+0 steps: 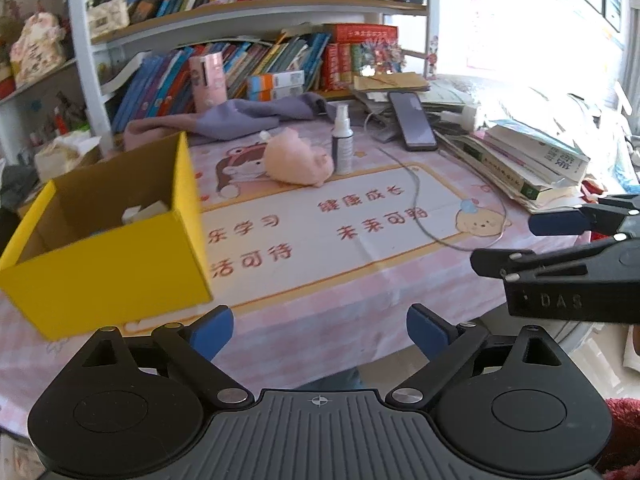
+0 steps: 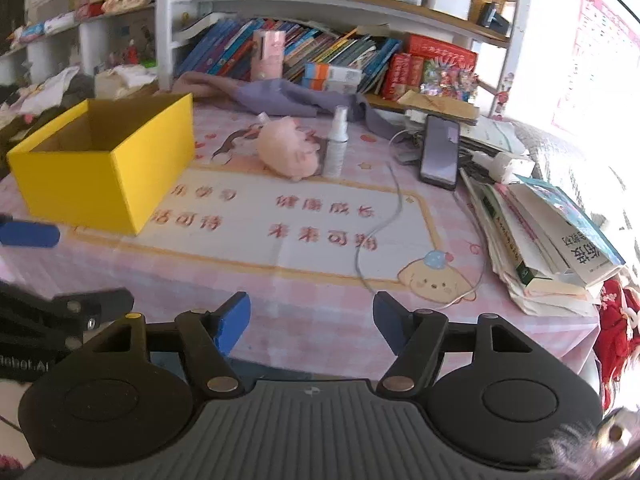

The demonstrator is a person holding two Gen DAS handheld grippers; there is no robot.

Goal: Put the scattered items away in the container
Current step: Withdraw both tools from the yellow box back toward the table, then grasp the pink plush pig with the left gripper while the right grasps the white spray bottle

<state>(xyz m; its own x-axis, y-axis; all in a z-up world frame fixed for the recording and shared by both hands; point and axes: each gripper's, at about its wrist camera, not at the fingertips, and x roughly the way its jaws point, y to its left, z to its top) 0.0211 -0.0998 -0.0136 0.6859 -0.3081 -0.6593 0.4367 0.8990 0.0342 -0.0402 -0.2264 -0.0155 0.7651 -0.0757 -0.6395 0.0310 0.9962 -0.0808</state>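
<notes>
A yellow cardboard box (image 1: 120, 256) (image 2: 100, 168) stands open on the left of the pink table mat, with a pale item (image 1: 144, 210) lying inside it. A pink plush toy (image 1: 298, 162) (image 2: 286, 150) lies mid-table beside an upright white spray bottle (image 1: 342, 140) (image 2: 335, 142). My left gripper (image 1: 320, 330) is open near the table's front edge, just right of the box, with nothing between its blue pads. My right gripper (image 2: 311, 322) is also open and empty above the front edge. In the left wrist view the right gripper (image 1: 504, 242) shows at the right edge.
A dark phone (image 2: 439, 150) lies on papers at the back right, with a grey cable (image 2: 384, 220) trailing across the mat. Stacked books (image 2: 540, 232) crowd the right side. A purple cloth (image 2: 280, 96) and bookshelves (image 2: 320, 56) line the back.
</notes>
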